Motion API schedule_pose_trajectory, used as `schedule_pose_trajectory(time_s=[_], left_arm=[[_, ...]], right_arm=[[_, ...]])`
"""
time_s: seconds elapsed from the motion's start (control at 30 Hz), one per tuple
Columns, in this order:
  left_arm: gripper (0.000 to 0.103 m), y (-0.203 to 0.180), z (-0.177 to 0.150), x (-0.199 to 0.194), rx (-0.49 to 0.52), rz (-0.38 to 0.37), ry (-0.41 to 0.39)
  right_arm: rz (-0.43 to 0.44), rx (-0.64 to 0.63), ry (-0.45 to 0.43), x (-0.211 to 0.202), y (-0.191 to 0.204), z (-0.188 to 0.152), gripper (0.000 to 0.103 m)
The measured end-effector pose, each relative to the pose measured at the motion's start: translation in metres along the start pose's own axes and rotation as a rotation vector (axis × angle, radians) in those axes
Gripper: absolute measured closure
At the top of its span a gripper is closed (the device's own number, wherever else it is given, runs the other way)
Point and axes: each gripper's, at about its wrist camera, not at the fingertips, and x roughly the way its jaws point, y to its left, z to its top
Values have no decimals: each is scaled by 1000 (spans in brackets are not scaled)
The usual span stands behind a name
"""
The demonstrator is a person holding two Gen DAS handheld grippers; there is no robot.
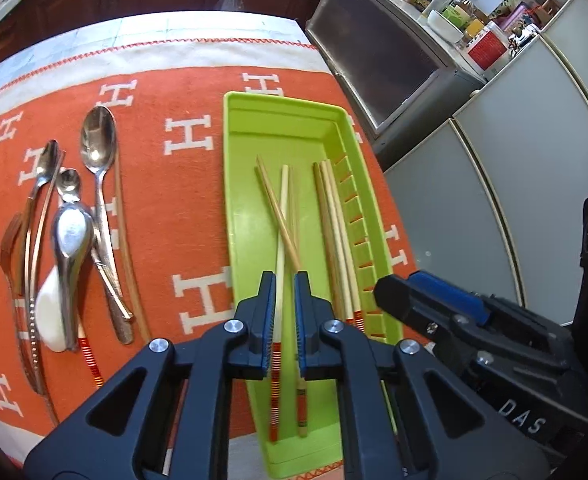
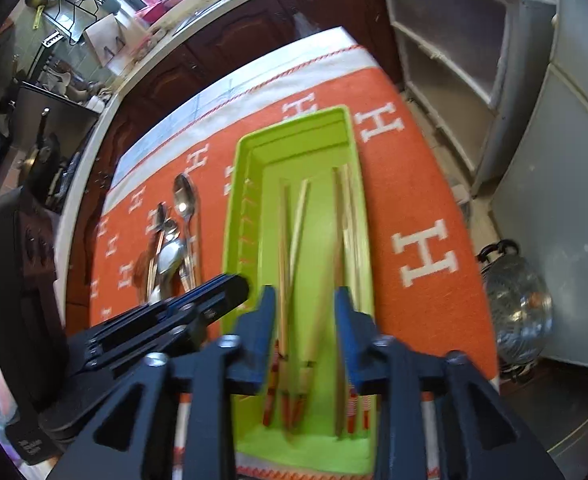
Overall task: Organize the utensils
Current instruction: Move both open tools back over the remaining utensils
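Note:
A lime-green tray (image 1: 229, 200) (image 2: 229, 240) lies lengthwise on an orange cloth and holds several wooden chopsticks (image 1: 336, 232). My left gripper (image 1: 285, 280) hangs over the tray's near end. It is shut down to a narrow slit with nothing pinched, and a pale chopstick (image 1: 281, 216) on the tray floor shows through the slit. My right gripper (image 2: 304, 300) stands open over the same end. Below its fingers, blurred chopsticks (image 2: 294, 240) rest in the tray. Left of the tray is a heap of metal spoons (image 1: 97, 140) with a white ceramic spoon (image 1: 51, 312).
Two loose chopsticks (image 1: 123, 240) lie in the spoon heap on the cloth (image 1: 189, 92). Grey cabinets (image 1: 514, 184) stand close on the tray's right, with a crowded counter (image 1: 450, 12) behind. A metal pot (image 2: 522, 308) sits on the floor past the table's right edge.

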Motion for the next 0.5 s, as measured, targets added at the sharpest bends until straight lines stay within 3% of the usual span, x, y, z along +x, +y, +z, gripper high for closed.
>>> schedule_pose_trajectory(time_s=[0.17, 0.27, 0.5], left_arm=[[69, 3, -5, -13, 26, 43, -24], [63, 9, -9, -20, 24, 61, -29], [63, 32, -22, -41, 37, 128, -36]], right_arm=[[-19, -1, -10, 9, 13, -2, 66], [-15, -3, -7, 13, 19, -6, 66], [-33, -49, -5, 22, 39, -23, 66]])
